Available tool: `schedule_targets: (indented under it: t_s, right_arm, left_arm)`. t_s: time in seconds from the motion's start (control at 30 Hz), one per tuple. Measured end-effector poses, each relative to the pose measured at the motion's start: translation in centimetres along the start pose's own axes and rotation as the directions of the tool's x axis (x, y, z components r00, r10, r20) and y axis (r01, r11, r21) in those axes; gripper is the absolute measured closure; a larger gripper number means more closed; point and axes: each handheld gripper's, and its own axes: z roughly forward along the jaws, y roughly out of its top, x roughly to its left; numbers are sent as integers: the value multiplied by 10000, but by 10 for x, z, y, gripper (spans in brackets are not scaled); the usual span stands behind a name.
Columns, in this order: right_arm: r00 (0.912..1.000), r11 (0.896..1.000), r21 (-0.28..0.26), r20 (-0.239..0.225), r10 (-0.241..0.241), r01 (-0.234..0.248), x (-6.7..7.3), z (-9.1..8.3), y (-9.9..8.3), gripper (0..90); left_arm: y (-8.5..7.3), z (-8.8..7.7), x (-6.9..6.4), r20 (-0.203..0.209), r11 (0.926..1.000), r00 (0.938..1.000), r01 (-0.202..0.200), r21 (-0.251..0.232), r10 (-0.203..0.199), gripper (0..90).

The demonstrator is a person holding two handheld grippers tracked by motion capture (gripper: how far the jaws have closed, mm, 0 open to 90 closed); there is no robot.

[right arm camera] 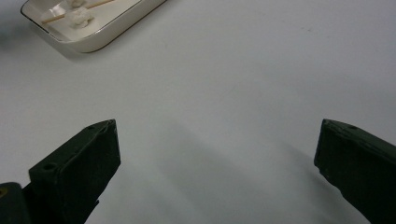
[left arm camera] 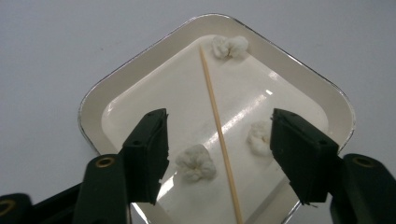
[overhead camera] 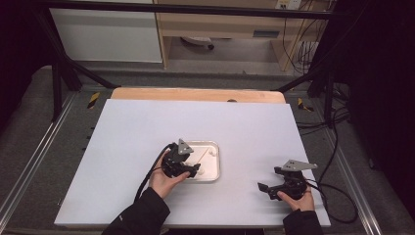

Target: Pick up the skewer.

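High view: left gripper (overhead camera: 195, 171) is hovering over the white tray (overhead camera: 215, 147), jaws partly apart and gripping nothing, bracketing a cotton ball (left arm camera: 195, 161) beside the wooden skewer (left arm camera: 219, 135). That fluffy ball is lying loose on the tray floor, so picking is apparently only beginning. Right of the tray, right gripper (overhead camera: 264, 188) is waiting wide open.

The worktop (overhead camera: 147, 127) lies bare from its far edge to the tray (overhead camera: 215, 164), and along its left and right edges, so a tool could pass freely there. The tray sits near the middle toward the near edge; inside it a wooden stick (left arm camera: 219, 135) and three cotton balls (left arm camera: 196, 162) crowd the floor, with the left tool (left arm camera: 217, 149) above them. The right tool (overhead camera: 274, 188) occupies the near right corner.
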Motion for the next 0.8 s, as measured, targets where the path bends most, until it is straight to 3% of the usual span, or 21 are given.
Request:
schedule_targets:
  t_s: [0.2,0.37,0.8]
  right_arm:
    - [10000,10000,46,0,-38,38,0,0,0,9]
    - [10000,10000,22,1,-33,33,0,0,0,9]
    - [10000,10000,38,-37,-39,39,0,0,0,9]
  left_arm:
    - [3,12,-6,72,9995,10000,-41,307,39,549]
    - [2,19,-8,-202,9987,9998,93,499,-83,653]
    - [-3,28,-12,-403,9974,9991,121,717,-93,780]
